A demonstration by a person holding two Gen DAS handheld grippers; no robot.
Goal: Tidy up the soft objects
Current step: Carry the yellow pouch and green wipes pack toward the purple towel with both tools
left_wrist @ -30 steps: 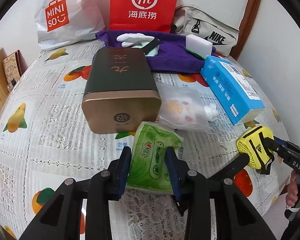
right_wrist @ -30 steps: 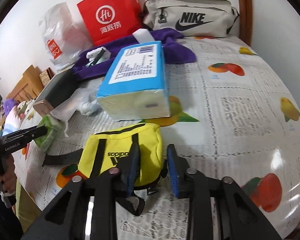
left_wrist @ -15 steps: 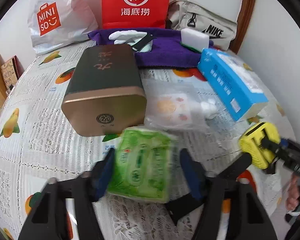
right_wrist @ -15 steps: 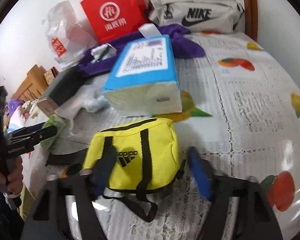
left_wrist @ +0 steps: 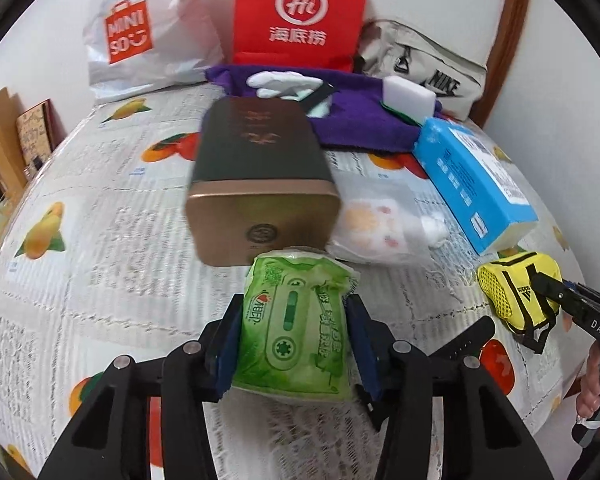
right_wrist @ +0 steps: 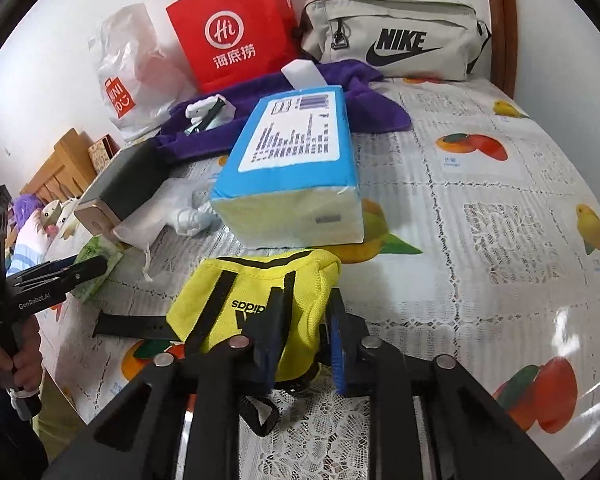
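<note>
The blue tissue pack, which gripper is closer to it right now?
Right. The right gripper, clamping the yellow pouch, sits just before the blue tissue pack; the left gripper is farther left.

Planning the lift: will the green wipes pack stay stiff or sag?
The green wipes pack probably sags: its film wrinkles between the left gripper pads. Glossy wrapper may slip. Looks light, likely lifts easily.
</note>
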